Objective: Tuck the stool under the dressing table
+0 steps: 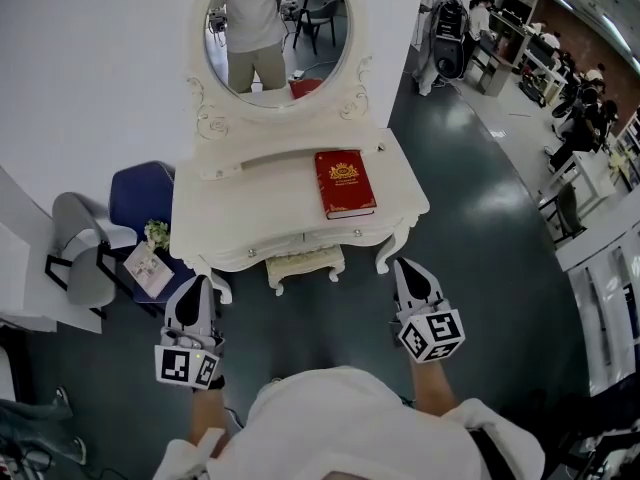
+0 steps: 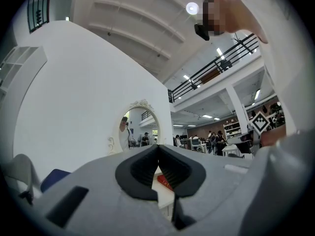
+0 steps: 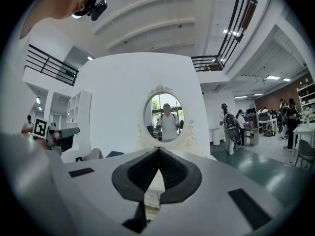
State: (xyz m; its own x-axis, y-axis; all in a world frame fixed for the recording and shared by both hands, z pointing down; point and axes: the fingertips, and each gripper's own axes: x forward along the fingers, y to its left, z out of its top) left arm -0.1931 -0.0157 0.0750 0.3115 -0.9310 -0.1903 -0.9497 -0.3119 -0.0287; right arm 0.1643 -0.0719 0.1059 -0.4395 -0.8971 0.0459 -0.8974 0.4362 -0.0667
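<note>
Person's white top (image 1: 345, 423) fills the bottom of the head view, forearms reaching forward. Dark glossy floor (image 1: 470, 268) all around. White dressing table (image 1: 250, 208) sits against the white wall, its oval mirror (image 1: 275, 28) upright at the back and reflecting a standing person. Blue chair (image 1: 140, 196) and grey-white chair (image 1: 85, 253) are left of the table, close to it. Stool (image 1: 305, 264) is tucked under the table, centred between the two front legs; only its cream front edge and two short legs show past the tabletop's front edge. Red book (image 1: 344, 183) lies flat on the right half of the tabletop, apart from the edges. Left gripper (image 1: 197, 286) is just beside the table's left front leg, pointing at the table, jaws pressed together, nothing between them. Right gripper (image 1: 407, 268) is just beside the right front leg, jaws also pressed together and empty. Both are clear of the stool, one on each side. Small flower bunch (image 1: 156, 233) and a booklet (image 1: 148, 268) sit on the blue chair's seat
</note>
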